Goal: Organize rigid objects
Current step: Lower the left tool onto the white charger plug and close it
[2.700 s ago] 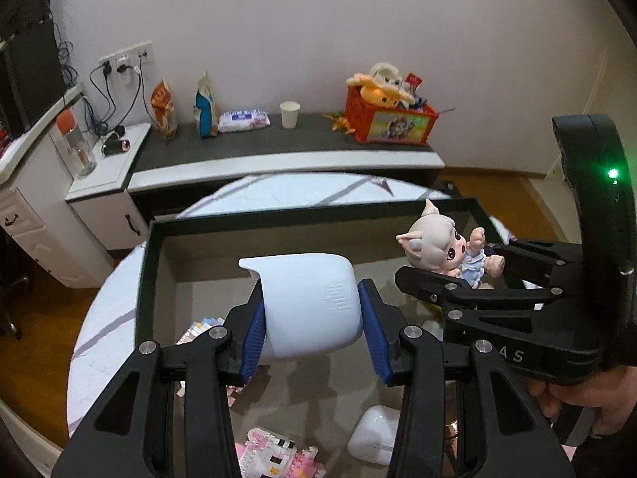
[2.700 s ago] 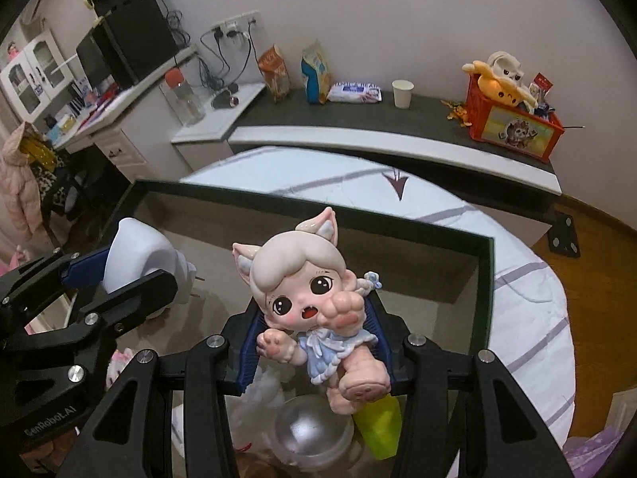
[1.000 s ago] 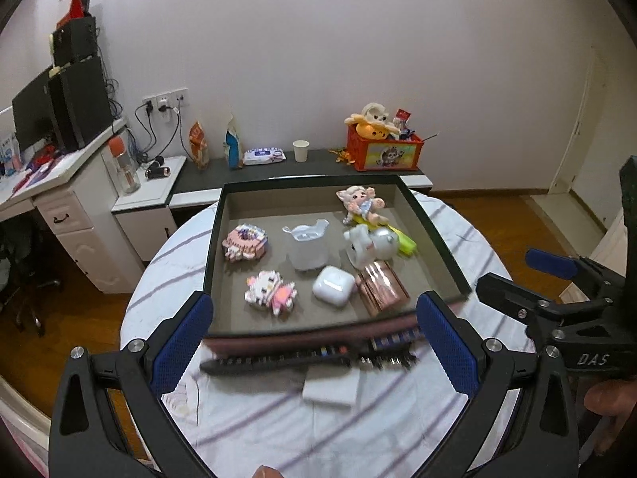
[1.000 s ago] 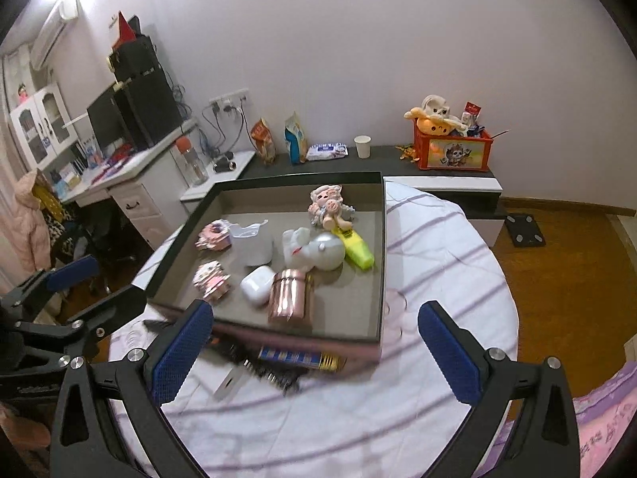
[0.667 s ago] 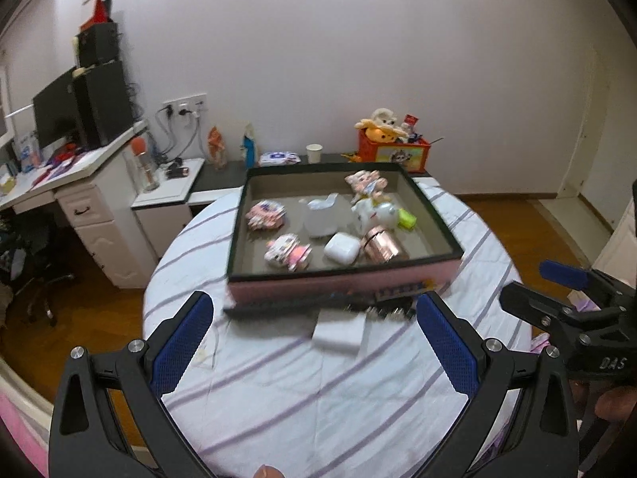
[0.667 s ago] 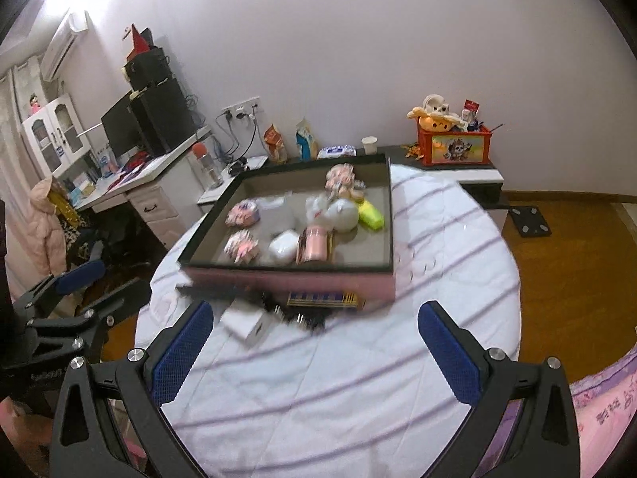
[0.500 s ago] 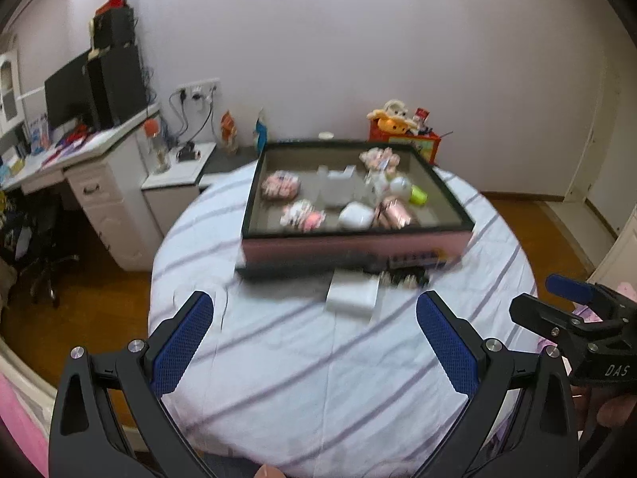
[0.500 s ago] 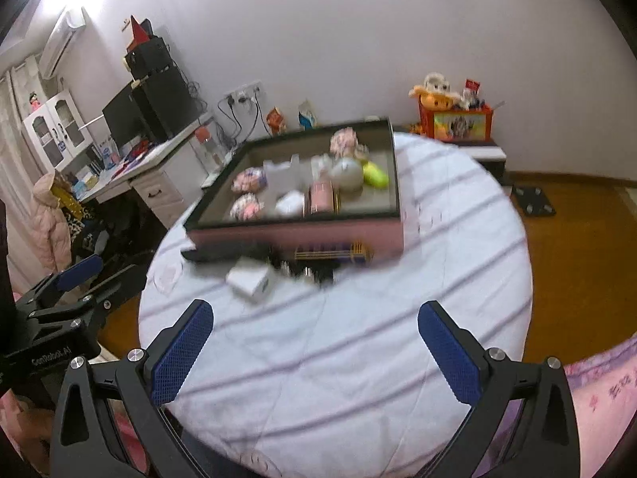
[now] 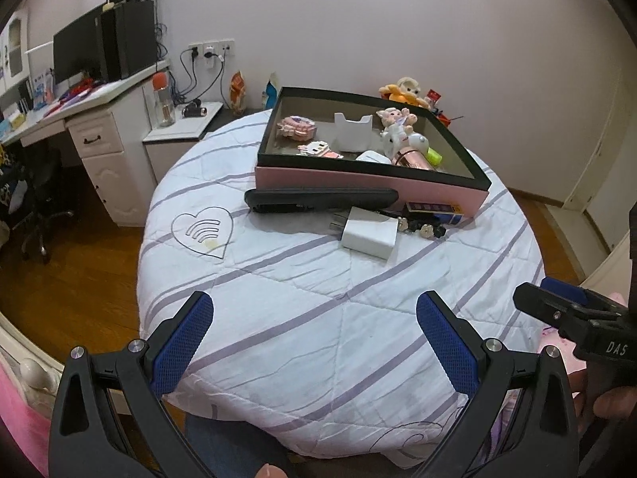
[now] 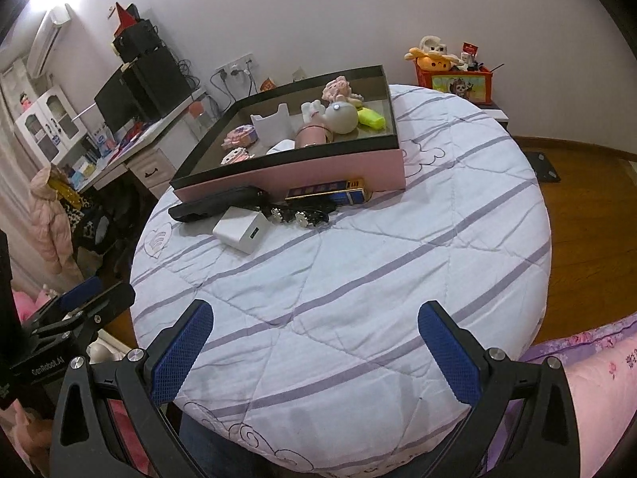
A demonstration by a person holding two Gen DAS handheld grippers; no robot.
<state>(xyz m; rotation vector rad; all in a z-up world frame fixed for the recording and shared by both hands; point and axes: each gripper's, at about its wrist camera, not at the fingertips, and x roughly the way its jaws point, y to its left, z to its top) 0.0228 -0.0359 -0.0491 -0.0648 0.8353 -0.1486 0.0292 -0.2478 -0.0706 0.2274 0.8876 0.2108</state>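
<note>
Jaws spread, empty, above quilted round table [image 9: 318,318].

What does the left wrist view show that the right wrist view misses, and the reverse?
Only the left wrist view shows the orange-capped bottle on the desk. Only the right wrist view shows the air conditioner and the pink jacket. Both show the pink box, white charger, black case, and open grippers: left gripper, right gripper.
</note>
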